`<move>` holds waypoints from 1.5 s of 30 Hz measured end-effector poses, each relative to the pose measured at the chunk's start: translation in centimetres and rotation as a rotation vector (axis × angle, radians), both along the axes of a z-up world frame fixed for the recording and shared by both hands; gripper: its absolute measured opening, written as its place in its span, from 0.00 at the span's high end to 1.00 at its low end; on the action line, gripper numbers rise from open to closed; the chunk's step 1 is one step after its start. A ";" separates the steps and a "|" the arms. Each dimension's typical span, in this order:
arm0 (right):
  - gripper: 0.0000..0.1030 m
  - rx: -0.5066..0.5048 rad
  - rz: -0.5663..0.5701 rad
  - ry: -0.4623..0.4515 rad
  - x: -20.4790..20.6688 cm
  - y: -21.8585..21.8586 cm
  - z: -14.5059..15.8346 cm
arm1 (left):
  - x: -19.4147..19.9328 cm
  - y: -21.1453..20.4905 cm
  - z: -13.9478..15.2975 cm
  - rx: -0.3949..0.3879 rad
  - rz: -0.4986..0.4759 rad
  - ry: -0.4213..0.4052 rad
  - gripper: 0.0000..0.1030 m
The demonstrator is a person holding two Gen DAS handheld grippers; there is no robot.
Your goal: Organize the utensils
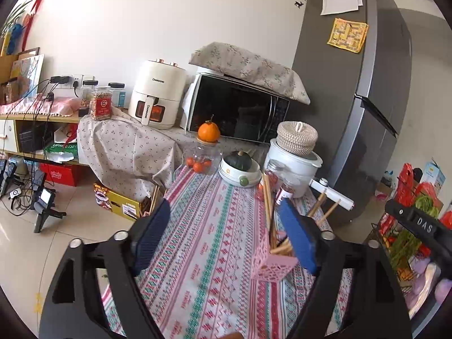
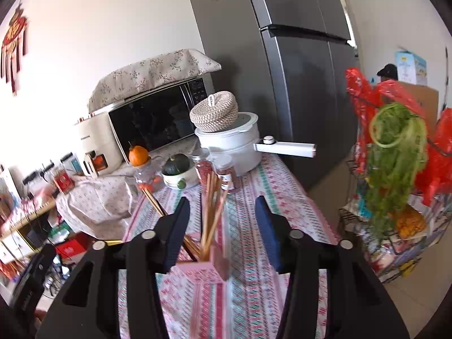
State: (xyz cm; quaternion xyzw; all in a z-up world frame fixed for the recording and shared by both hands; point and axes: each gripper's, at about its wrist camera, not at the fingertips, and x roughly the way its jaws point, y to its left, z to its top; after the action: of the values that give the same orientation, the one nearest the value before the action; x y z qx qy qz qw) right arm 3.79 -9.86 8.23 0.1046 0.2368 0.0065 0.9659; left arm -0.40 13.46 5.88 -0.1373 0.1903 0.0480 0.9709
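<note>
The tabletop (image 1: 214,243) wears a striped patterned cloth. On it, near the cameras, stands a pink lattice holder (image 2: 202,271) with wooden chopsticks (image 2: 210,212) upright inside. The left gripper (image 1: 223,233) has its fingers wide apart; the holder sits just beside its right finger, partly hidden by it. The right gripper (image 2: 223,230) is half open around the holder, pads not touching. Farther off are a green squash (image 1: 240,161) in a bowl, a white pot (image 2: 234,147), a microwave (image 1: 237,113) and a grey fridge (image 2: 282,70). The right view is blurred.
</note>
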 end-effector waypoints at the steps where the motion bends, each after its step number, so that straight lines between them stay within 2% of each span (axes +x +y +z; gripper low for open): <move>1: 0.49 -0.017 -0.004 -0.003 -1.0 -0.1 -0.4 | -0.4 -0.8 -0.2 0.009 -0.008 0.007 0.16; 7: 0.40 -0.094 -0.035 -0.004 -5.2 -0.5 -3.0 | -2.7 -4.9 -1.5 0.088 -0.065 0.029 0.07; 11: 0.35 -0.132 -0.067 0.012 -7.3 -1.0 -4.8 | -4.3 -6.4 -2.3 0.135 -0.070 0.028 0.07; 13: 0.29 -0.163 -0.112 0.009 -8.7 -1.4 -5.6 | -5.0 -6.9 -2.8 0.151 -0.080 0.028 0.07; 15: 0.18 -0.178 -0.143 0.002 -10.0 -1.6 -6.1 | -5.9 -7.2 -3.3 0.156 -0.104 0.023 0.07; 18: 0.06 -0.182 -0.178 -0.010 -11.8 -2.0 -7.0 | -6.5 -7.3 -3.9 0.144 -0.126 0.035 0.07; 21: 0.06 -0.191 -0.206 -0.015 -13.1 -2.2 -7.9 | -6.8 -7.4 -4.8 0.155 -0.132 0.070 0.07; 25: 0.06 -0.169 -0.185 0.037 -13.6 -2.3 -9.5 | -7.2 -7.5 -6.3 0.168 -0.162 0.119 0.07; 30: 0.07 -0.159 -0.188 0.068 -13.9 -2.4 -11.0 | -7.7 -7.5 -7.1 0.195 -0.142 0.125 0.07; 45: 0.06 -0.151 -0.184 0.090 -13.6 -2.9 -11.6 | -7.3 -8.2 -7.9 0.222 -0.149 0.149 0.07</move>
State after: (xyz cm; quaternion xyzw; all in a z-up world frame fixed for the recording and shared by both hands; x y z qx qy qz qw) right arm -9.84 -12.71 -3.35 0.0532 0.2691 -0.1045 0.9560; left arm -7.72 5.24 -2.06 -0.0109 0.2651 0.0068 0.9641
